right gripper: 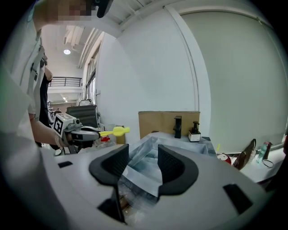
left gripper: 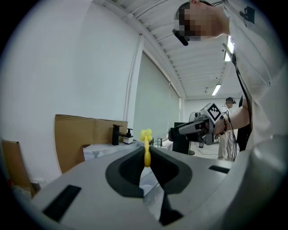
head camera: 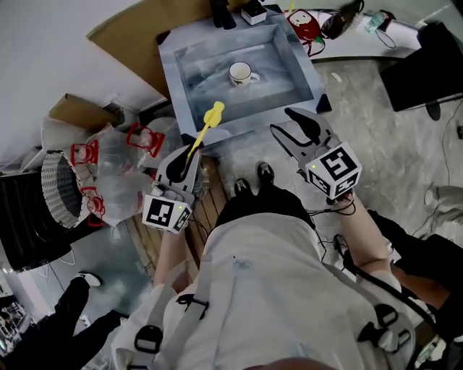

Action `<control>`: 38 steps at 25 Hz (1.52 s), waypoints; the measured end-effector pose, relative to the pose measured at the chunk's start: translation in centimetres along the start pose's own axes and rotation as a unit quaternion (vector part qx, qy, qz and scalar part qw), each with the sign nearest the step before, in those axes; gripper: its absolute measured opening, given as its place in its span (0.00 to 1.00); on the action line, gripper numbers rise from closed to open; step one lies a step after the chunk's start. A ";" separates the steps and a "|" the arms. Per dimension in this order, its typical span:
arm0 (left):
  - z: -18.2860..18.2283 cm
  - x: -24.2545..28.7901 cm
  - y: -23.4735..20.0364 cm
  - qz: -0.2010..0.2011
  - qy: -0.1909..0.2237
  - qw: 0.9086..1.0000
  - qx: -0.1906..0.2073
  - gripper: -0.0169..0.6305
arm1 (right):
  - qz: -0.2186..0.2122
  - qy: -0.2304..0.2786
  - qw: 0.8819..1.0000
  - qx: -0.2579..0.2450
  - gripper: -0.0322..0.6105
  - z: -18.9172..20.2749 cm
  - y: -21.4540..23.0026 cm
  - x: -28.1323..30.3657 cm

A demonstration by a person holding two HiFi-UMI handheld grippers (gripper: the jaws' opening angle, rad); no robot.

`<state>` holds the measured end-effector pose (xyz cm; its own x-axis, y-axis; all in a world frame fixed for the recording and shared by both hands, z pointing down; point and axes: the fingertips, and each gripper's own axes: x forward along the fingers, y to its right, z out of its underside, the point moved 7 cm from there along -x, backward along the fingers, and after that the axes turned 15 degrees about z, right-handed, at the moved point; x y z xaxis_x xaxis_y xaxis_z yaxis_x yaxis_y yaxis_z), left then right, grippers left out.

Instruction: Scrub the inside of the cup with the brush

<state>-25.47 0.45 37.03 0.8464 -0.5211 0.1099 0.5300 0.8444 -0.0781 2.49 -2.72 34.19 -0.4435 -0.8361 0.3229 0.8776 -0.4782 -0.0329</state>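
The grey sink basin (head camera: 181, 79) lies at the far side. By its near edge on the right, the right gripper (head camera: 283, 121) hovers with jaws apart and nothing between them. To the left, the left gripper (head camera: 189, 155) is clamped on the handle of the yellow brush (head camera: 208, 119), whose head points towards the basin. The white cup (head camera: 241, 73) stands upright in the middle of the basin.

A white cup (head camera: 241, 73) is set upright near the middle of a grey basin (head camera: 288, 59) sunk into the bench (head camera: 170, 79). A black tap (head camera: 221, 13) and a small dispenser (head camera: 253, 11) are placed on its far rim. Clear plastic bags (head camera: 116, 160) are left on the floor (head camera: 369, 126) beside it.
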 end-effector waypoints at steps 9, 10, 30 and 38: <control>-0.3 1.7 -1.8 -0.007 0.003 1.000 -0.002 0.09 | -0.015 -0.009 1.000 -0.008 0.45 -0.6 1.6 2.9; -0.3 1.9 -2.2 -0.011 0.002 1.000 -0.002 0.09 | -0.018 -0.009 1.000 -0.009 0.46 -0.7 1.9 3.5; 0.1 12.2 -9.8 -0.064 -0.071 0.995 -0.010 0.09 | -0.103 -0.116 0.987 -0.041 0.62 3.1 11.4 17.1; 0.3 16.8 -11.6 -0.091 -0.119 0.989 0.005 0.09 | -0.160 -0.163 0.967 -0.110 0.62 7.3 12.8 23.0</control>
<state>-17.43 -18.08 40.09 0.7005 -0.6208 0.3521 0.6704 0.7415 -0.0264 4.85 -26.08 48.08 -0.5732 -0.5246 0.6294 0.6294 -0.7737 -0.0717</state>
